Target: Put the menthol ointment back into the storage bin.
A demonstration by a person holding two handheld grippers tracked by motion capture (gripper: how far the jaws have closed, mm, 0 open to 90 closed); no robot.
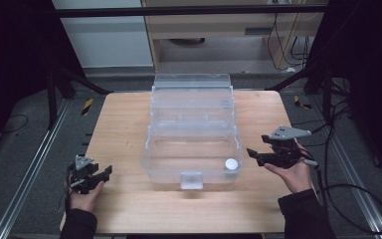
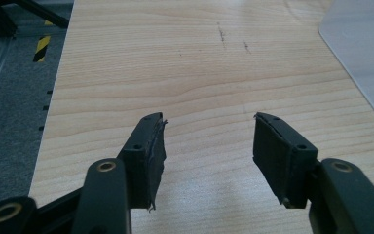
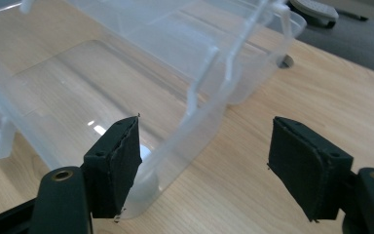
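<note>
A clear plastic box stands in the middle of the wooden table, its lid swung back behind it. Inside, a small white round piece lies in the near right corner. My left gripper rests low at the table's near left, open, with bare wood between its pads. My right gripper hovers just right of the box, open and empty. In the right gripper view the box's near corner wall stands between my jaws, and the white piece peeks out beside the left pad.
A latch tab sticks out from the box's front wall. The box's edge shows at the far right in the left gripper view. Metal rails and cables run along the floor on both sides.
</note>
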